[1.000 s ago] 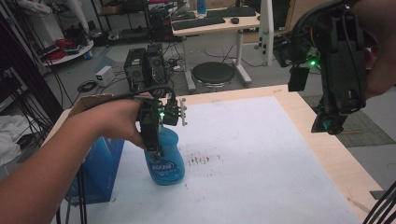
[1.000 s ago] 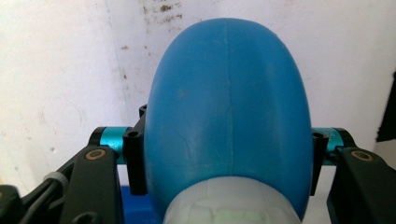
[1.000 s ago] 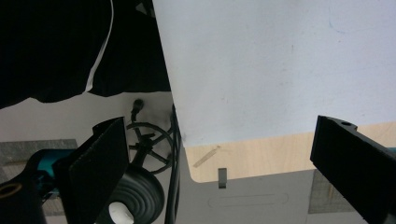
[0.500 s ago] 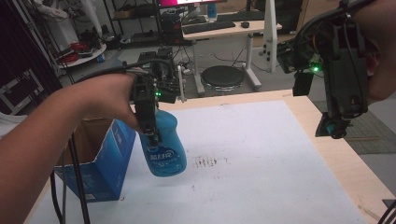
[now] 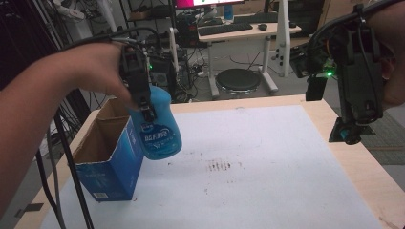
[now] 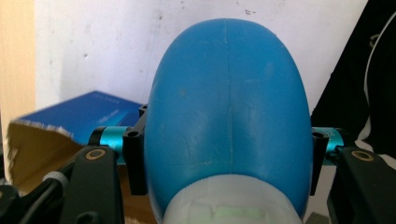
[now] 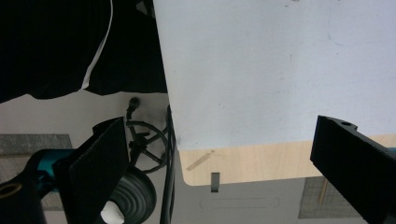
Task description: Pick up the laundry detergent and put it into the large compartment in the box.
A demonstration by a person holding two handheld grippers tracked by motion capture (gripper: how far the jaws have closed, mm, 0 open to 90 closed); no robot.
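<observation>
Clearly the left tongs (image 5: 143,102) are pinching a blue bottle (image 5: 160,126), their two black jaws pressed against its opposite sides near its upper part. In the high view the bottle hangs in the air, tilted a little, clear of the desk (image 5: 267,162) and just beside the near right rim of an open blue cardboard box (image 5: 112,169). Its lower body bears a printed label too blurred to read. The box stands on the desk's left edge, its top flaps open and its brown inside showing.

From the left gripper view the bottle (image 6: 229,121) bulges between the jaws, its pale cap end nearest the camera, with the blue box (image 6: 74,116) lower left behind it and the desk's white surface beyond.

At the desk's right edge the right tongs (image 5: 351,133) hang above the wooden border, pointing down, well apart from the bottle. The right gripper view shows their jaws spread wide with nothing between them, above the desk's corner (image 7: 280,70), where the white sheet meets the bare wood. A black stool (image 5: 239,78) stands on the floor past the far edge of the desk.
</observation>
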